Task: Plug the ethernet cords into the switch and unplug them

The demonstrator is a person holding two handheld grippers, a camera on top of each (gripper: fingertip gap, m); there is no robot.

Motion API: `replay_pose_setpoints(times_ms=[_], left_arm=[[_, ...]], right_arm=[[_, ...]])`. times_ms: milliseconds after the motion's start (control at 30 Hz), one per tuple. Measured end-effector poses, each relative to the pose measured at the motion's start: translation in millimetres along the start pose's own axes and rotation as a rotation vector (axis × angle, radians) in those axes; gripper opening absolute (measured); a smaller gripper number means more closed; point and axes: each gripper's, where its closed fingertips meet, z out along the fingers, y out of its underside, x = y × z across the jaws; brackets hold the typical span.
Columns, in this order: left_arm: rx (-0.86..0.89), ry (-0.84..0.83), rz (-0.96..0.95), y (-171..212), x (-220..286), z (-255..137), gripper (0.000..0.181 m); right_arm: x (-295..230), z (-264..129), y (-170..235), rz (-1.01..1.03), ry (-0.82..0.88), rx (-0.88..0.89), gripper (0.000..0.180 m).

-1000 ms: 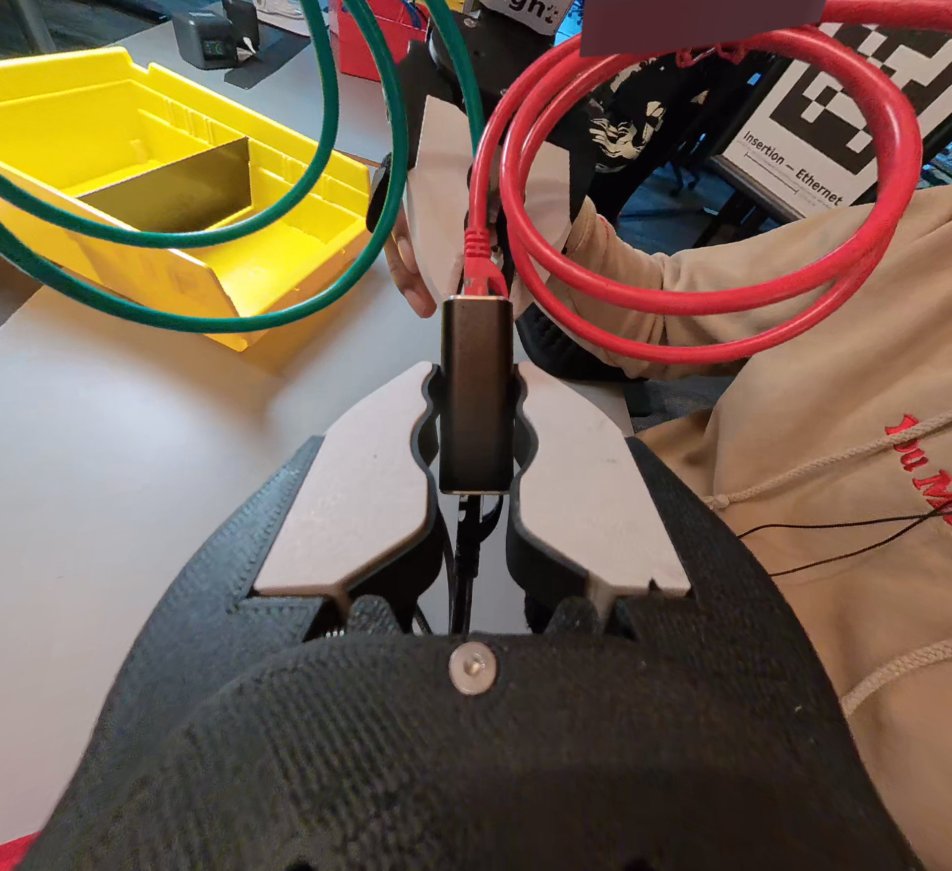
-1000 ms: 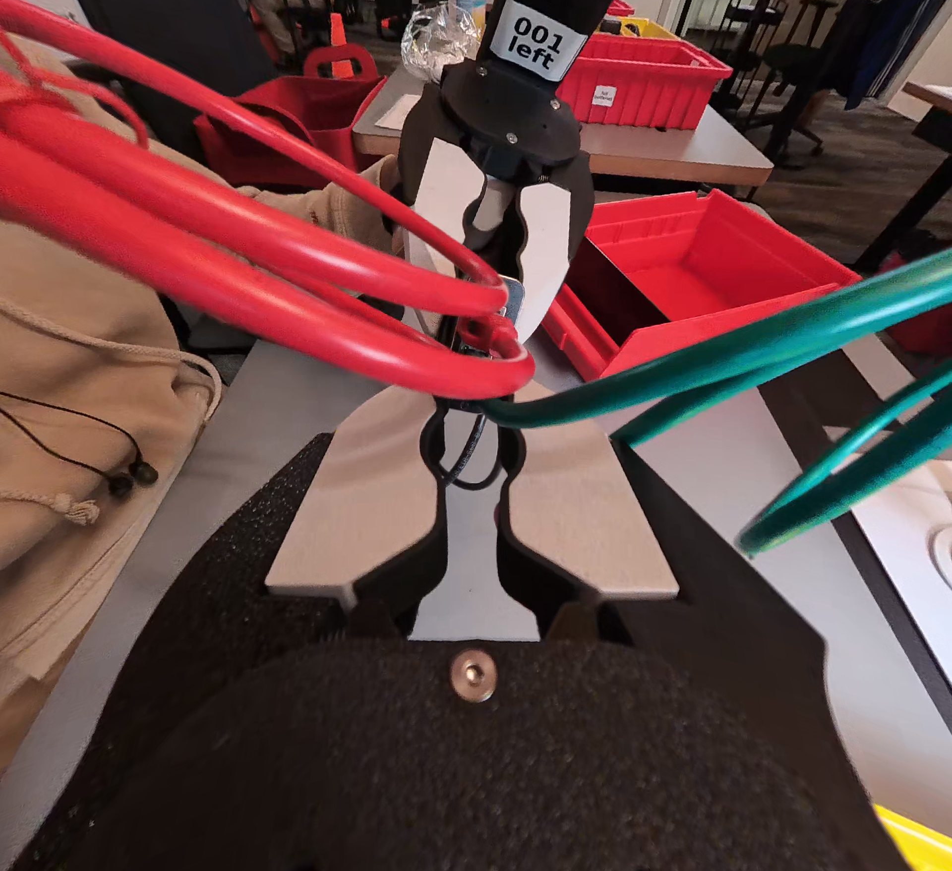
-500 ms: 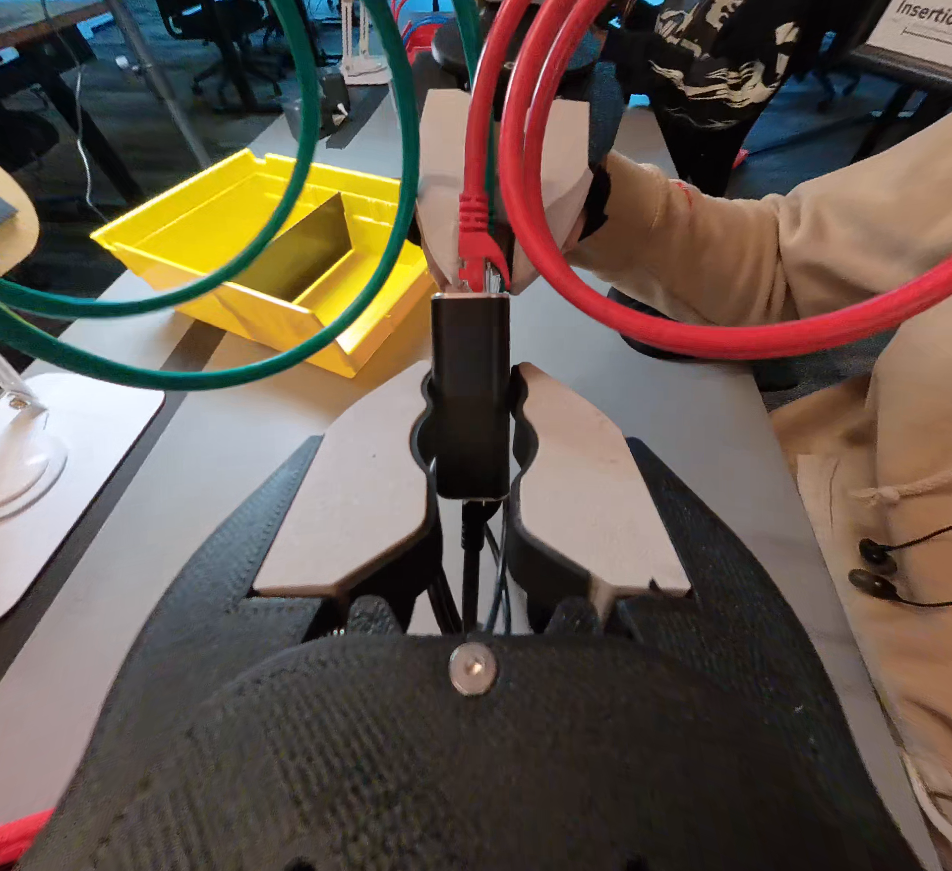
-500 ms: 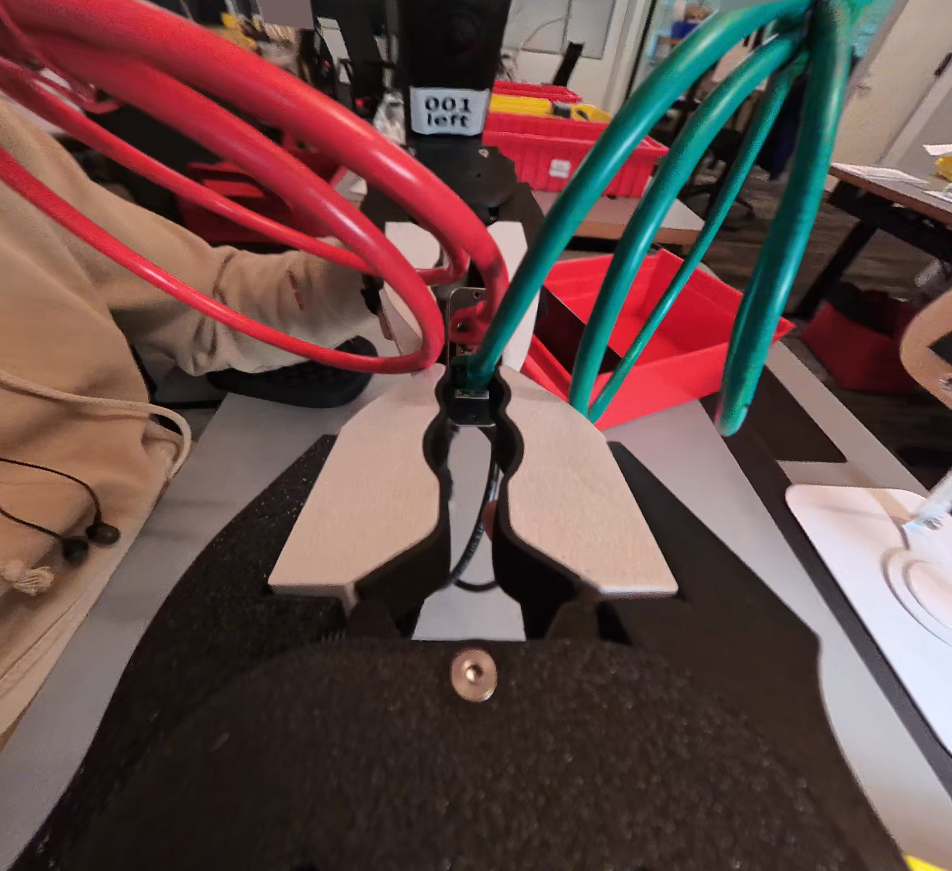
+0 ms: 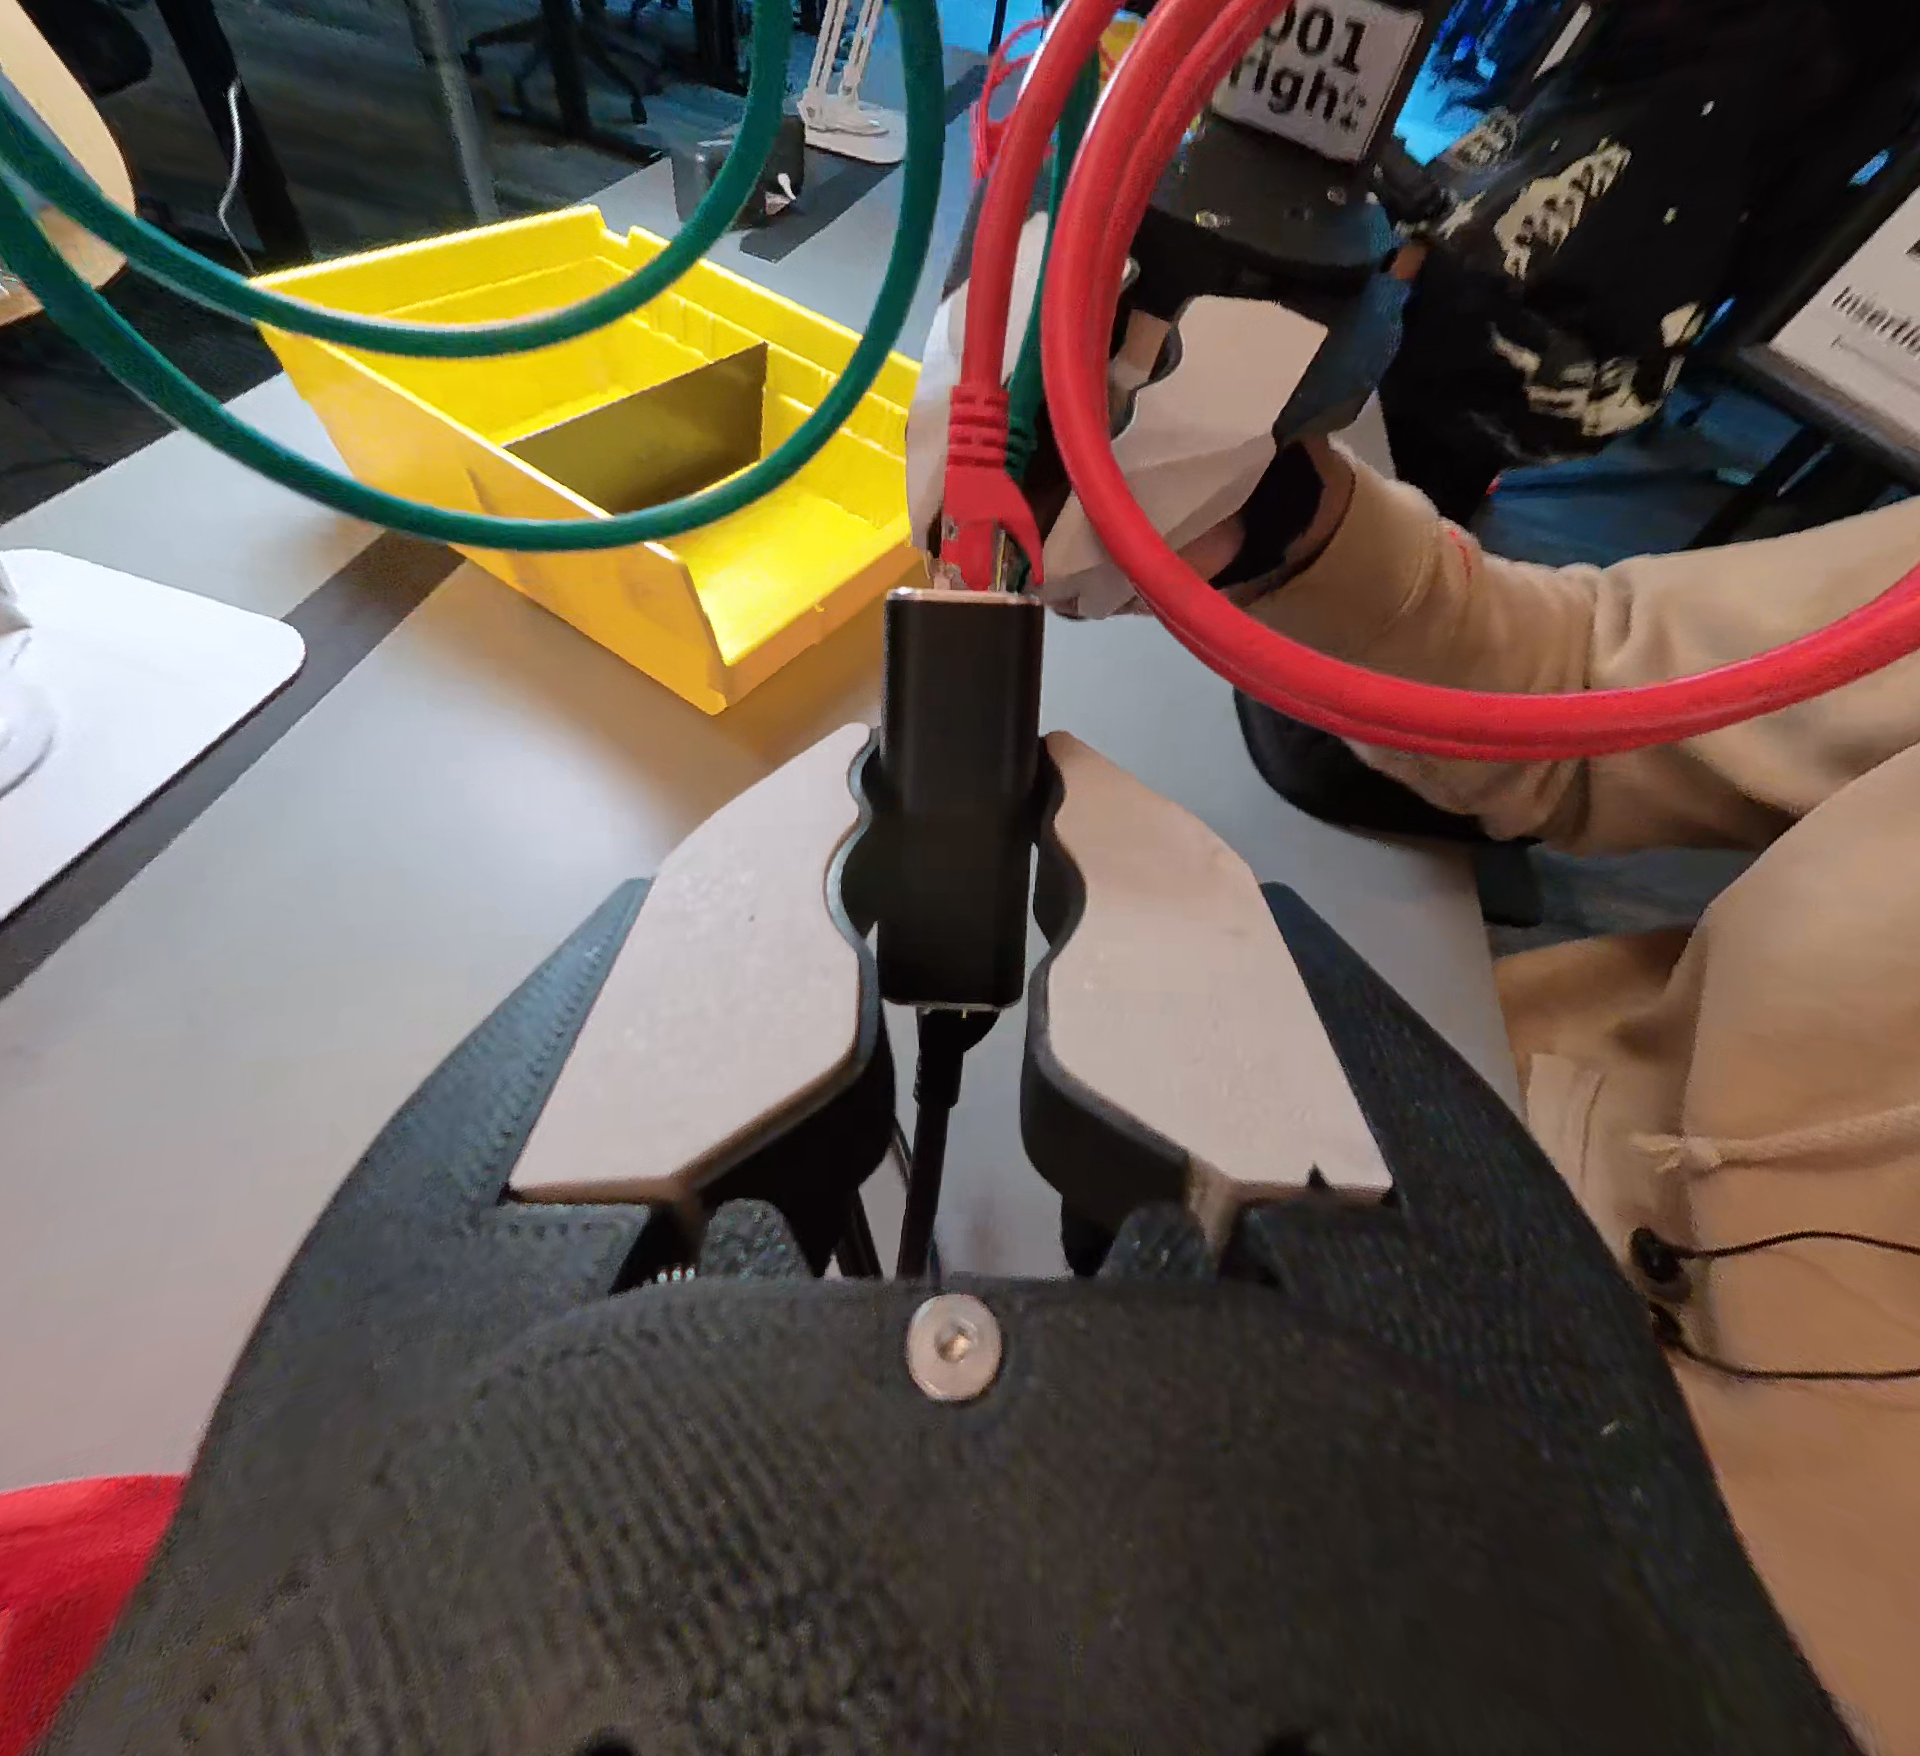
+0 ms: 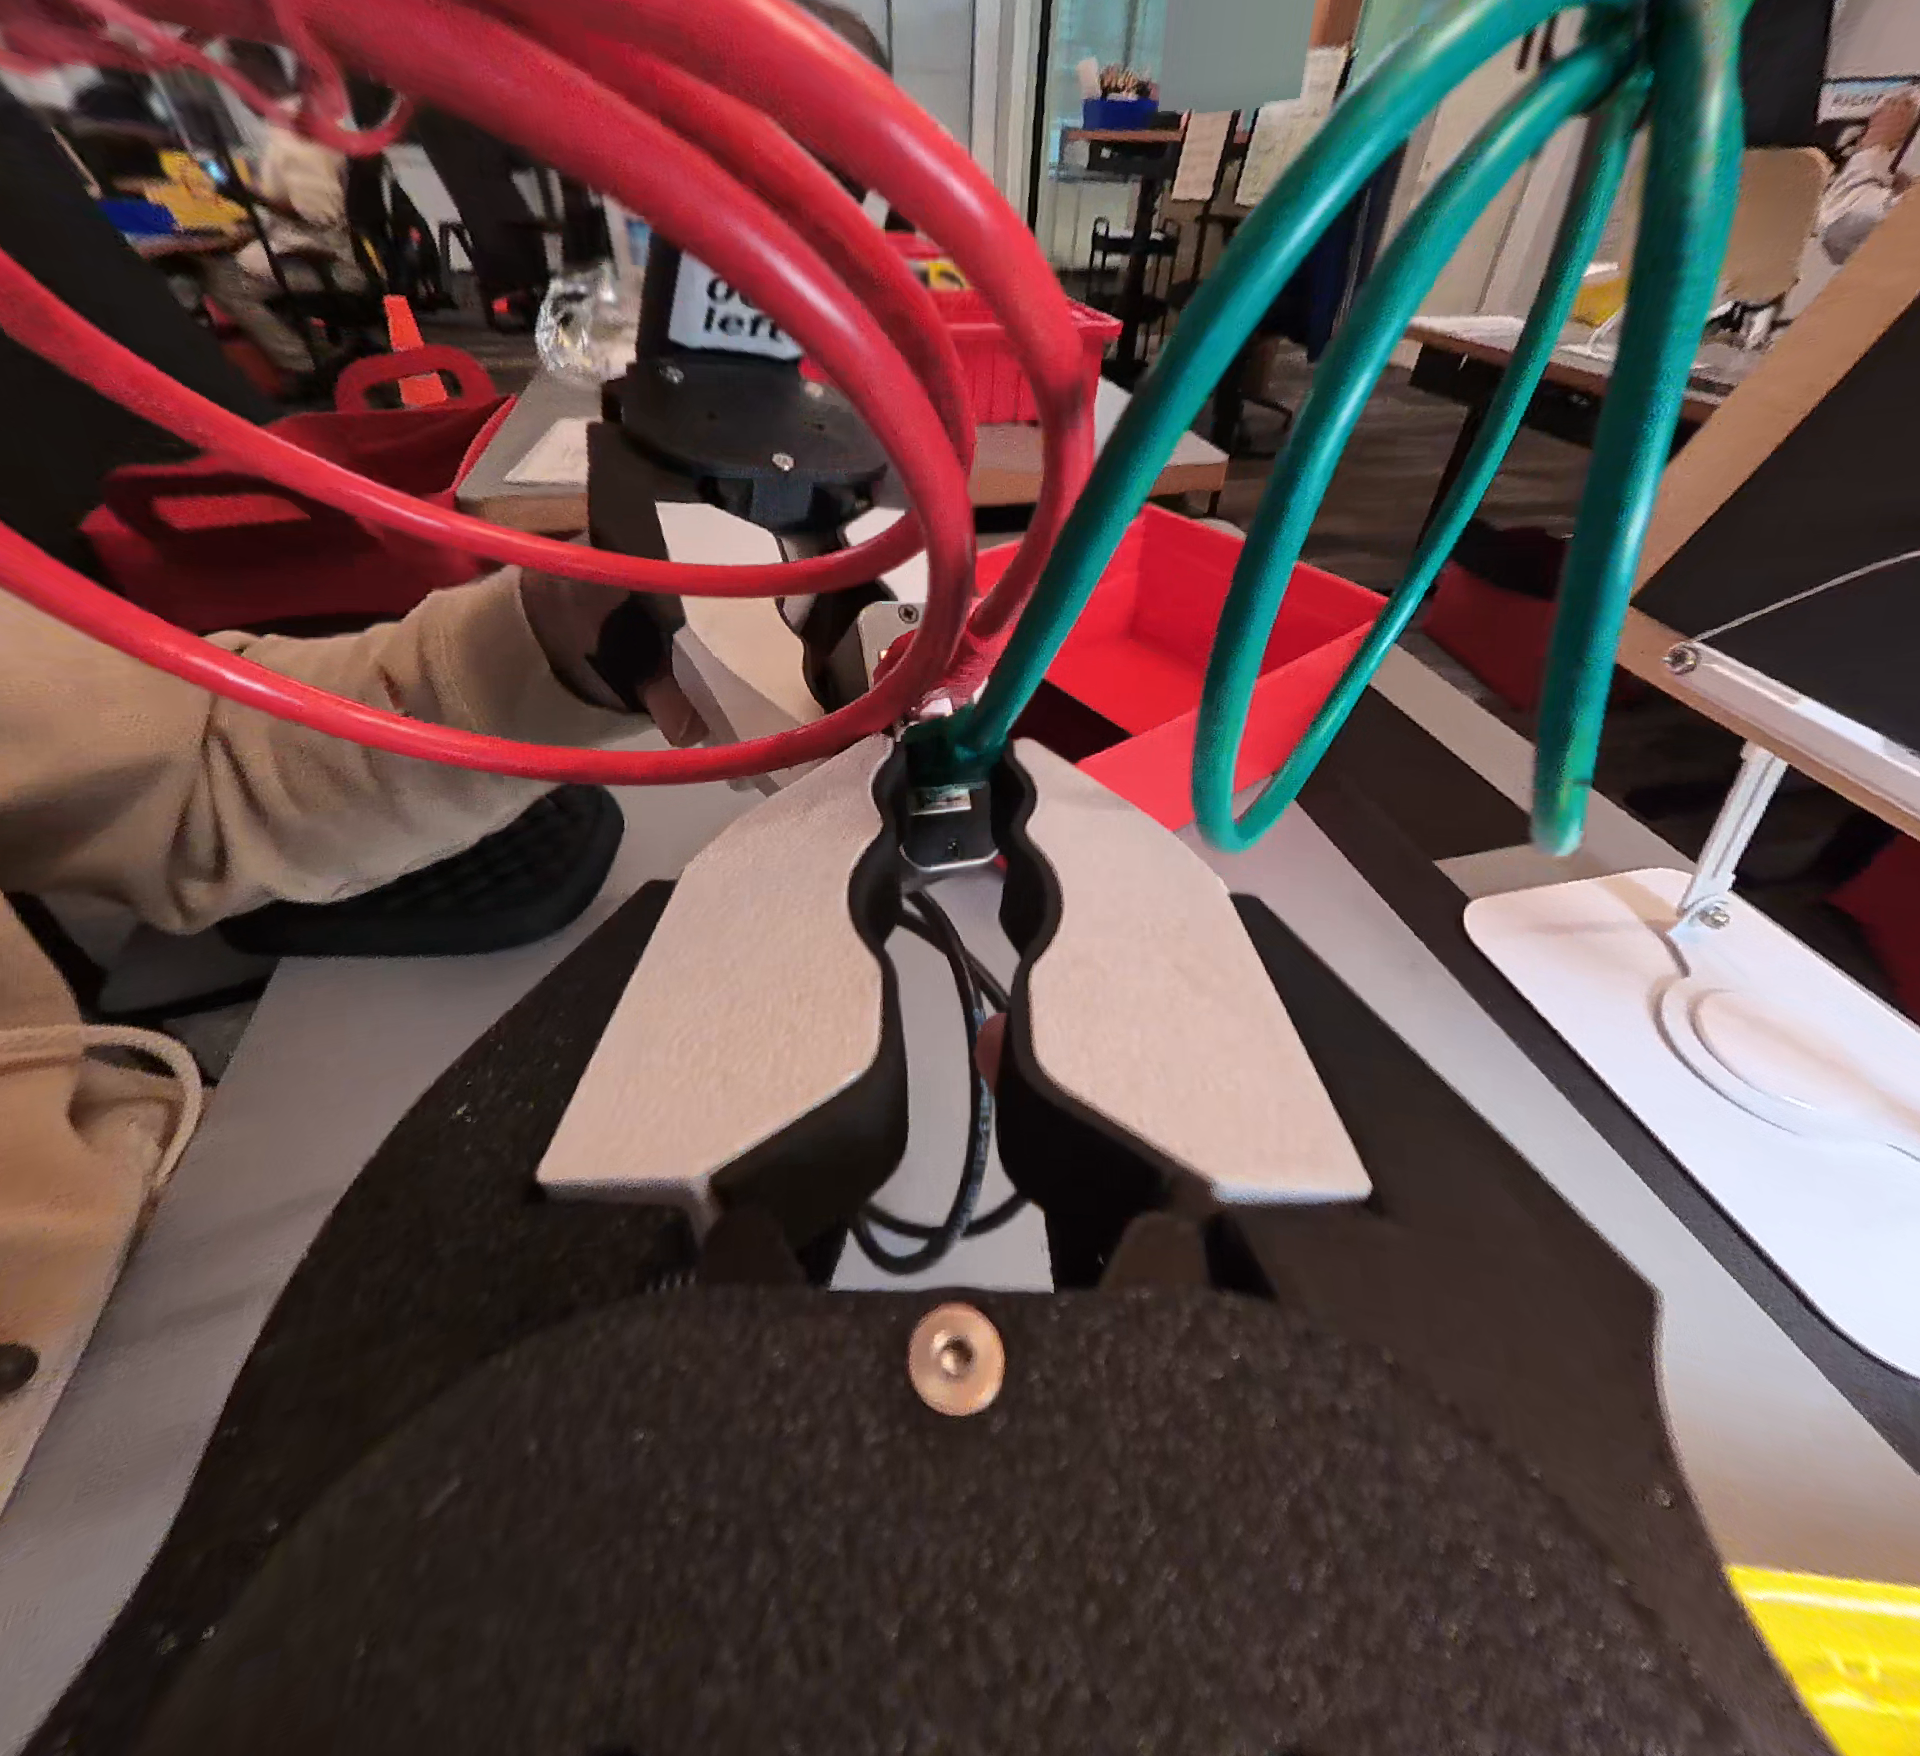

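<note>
Between the left gripper's (image 5: 958, 750) narrowed jaws sits the black switch (image 5: 958, 802), clamped upright above the grey table (image 5: 312, 875). At its far end the red cord's (image 5: 1351, 698) plug meets the port. Opposite, the right gripper (image 6: 948, 750) pinches the green cord's (image 6: 1226, 418) plug, jaws nearly closed. Beyond the green loops lies a yellow bin (image 5: 582, 480).
</note>
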Motion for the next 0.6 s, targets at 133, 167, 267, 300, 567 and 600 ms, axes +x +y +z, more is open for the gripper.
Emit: replay_pose_setpoints(times_ms=[133, 167, 267, 300, 567, 600], left_arm=[[0.039, 0.025, -0.027, -5.3, -0.2, -2.4, 0.025], [0.05, 0.035, -0.038, -6.4, 0.4, -2.6, 0.025], [0.088, 0.071, -0.082, -10.1, 2.9, -1.0, 0.026], [0.062, 0.081, -0.085, -4.7, 3.8, 1.7, 0.025], [0.154, 0.007, -0.037, -17.7, -11.7, -17.4, 0.025], [0.177, 0.016, -0.074, -20.1, -15.0, -23.5, 0.025]], right_arm=[[2.1, 1.0, -6.3, 0.01, 0.027, 0.055, 0.014], [2.0, 0.9, -8.5, 0.011, 0.035, 0.071, 0.014], [7.7, -2.9, -17.1, 0.024, 0.083, 0.145, 0.015], [26.1, -15.5, -25.7, 0.009, 0.208, 0.205, 0.013], [16.6, -62.7, -63.9, -0.032, 0.134, 0.218, 0.014], [21.6, -68.3, -60.7, -0.001, 0.129, 0.191, 0.014]])
